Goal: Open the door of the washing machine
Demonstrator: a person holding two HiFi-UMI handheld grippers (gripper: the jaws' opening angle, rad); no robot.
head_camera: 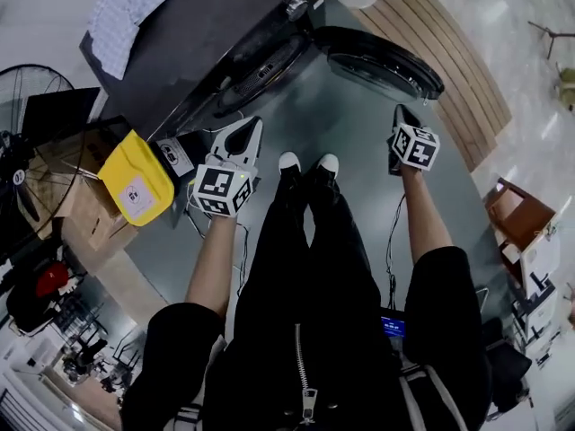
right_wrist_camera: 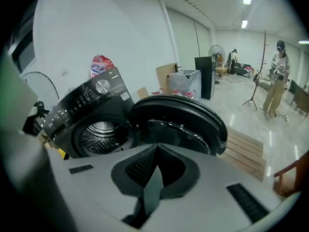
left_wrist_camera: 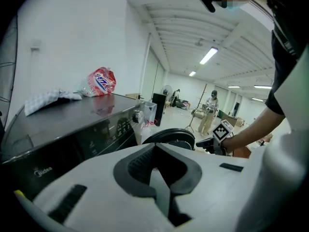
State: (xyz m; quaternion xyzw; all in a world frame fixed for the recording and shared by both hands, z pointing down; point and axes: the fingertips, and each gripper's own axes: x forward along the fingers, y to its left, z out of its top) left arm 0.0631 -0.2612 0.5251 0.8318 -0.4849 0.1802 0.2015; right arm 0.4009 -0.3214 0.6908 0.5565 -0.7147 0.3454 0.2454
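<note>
The left gripper (left_wrist_camera: 155, 151) has its fingers (left_wrist_camera: 139, 164) brought together, the dark ribbed pads meeting at a seam with nothing caught between them, inside smooth white moulded shells. The right gripper (right_wrist_camera: 155, 153) is the same: fingers (right_wrist_camera: 137, 168) closed on themselves and empty, their rubbery pads framing a small diamond-shaped hollow. In the head view both grippers hang in front of the person, each carrying a white cube printed with black square markers, well apart from each other and short of the machine. Ahead of them stands the washing machine (right_wrist_camera: 91, 110), a dark boxy body with a slanted glossy control panel and a round silver knob. Its door (right_wrist_camera: 178, 124), a thick round disc with a shiny black rim and a bulging dark window, stands swung wide open to the right of the opening, and the perforated metal drum (right_wrist_camera: 99, 134) shows inside. On the flat dark top lie a crumpled checked cloth (left_wrist_camera: 48, 99) and a red-and-white crinkled plastic packet (left_wrist_camera: 101, 81). Beside the machine sits a yellow pouch (head_camera: 135, 178) with a pale label, and beyond the door a platform of wooden slats (right_wrist_camera: 246, 149) rests on the smooth grey floor (head_camera: 350, 133).
</note>
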